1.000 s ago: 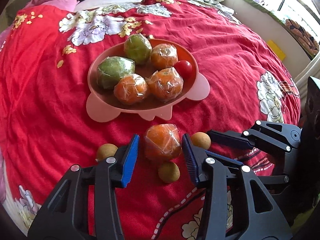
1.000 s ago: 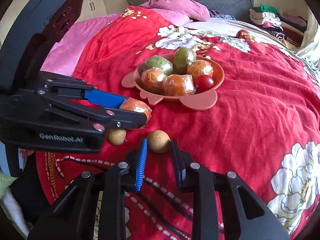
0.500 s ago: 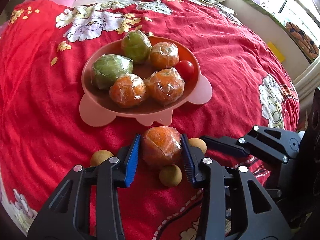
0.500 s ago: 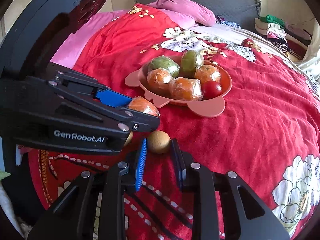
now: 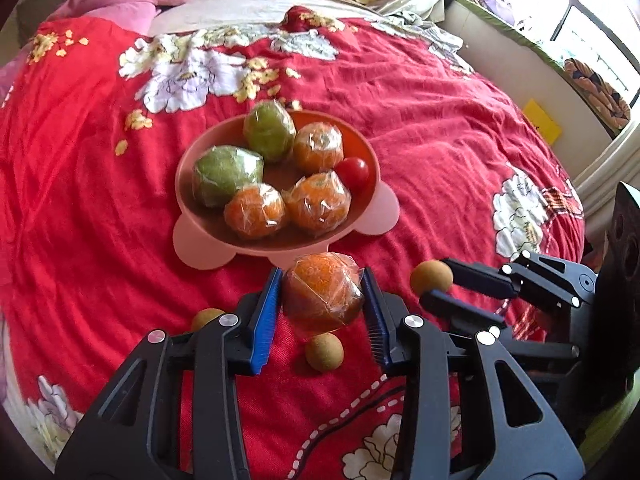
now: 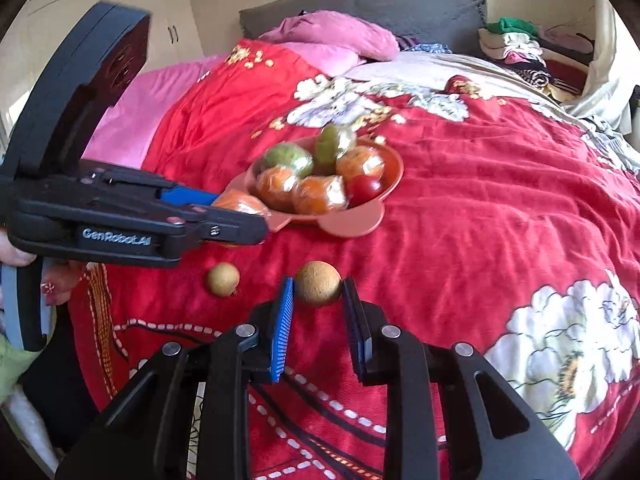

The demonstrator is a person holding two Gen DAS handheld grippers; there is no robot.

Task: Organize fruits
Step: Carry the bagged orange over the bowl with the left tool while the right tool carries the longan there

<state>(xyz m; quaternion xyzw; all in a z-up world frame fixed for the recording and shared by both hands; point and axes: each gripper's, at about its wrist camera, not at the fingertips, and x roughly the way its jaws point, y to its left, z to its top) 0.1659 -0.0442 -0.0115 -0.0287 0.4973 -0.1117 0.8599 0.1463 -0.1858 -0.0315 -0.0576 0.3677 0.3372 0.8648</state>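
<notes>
My left gripper [image 5: 321,280] is shut on a plastic-wrapped orange [image 5: 323,296], held just above the red bedspread in front of a pink plate [image 5: 208,248]. The plate holds three wrapped oranges, two wrapped green fruits and a red tomato [image 5: 353,172]. My right gripper [image 6: 318,286] is shut on a small round brown fruit [image 6: 318,282], lifted off the bedspread. In the left wrist view the right gripper [image 5: 434,282] shows at the right with that fruit [image 5: 431,276]. The left gripper [image 6: 240,212] crosses the right wrist view from the left.
Two more small brown fruits lie on the bedspread, one [image 5: 324,351] below the held orange and one [image 5: 206,318] to its left. Pink pillows [image 6: 332,36] and folded clothes [image 6: 512,40] lie at the head of the bed. A hand [image 6: 16,256] shows at the left edge.
The left jaws closed from around the wrapped orange onto it and raised it slightly toward the plate. The right gripper rose a little with the brown fruit between its pads.
</notes>
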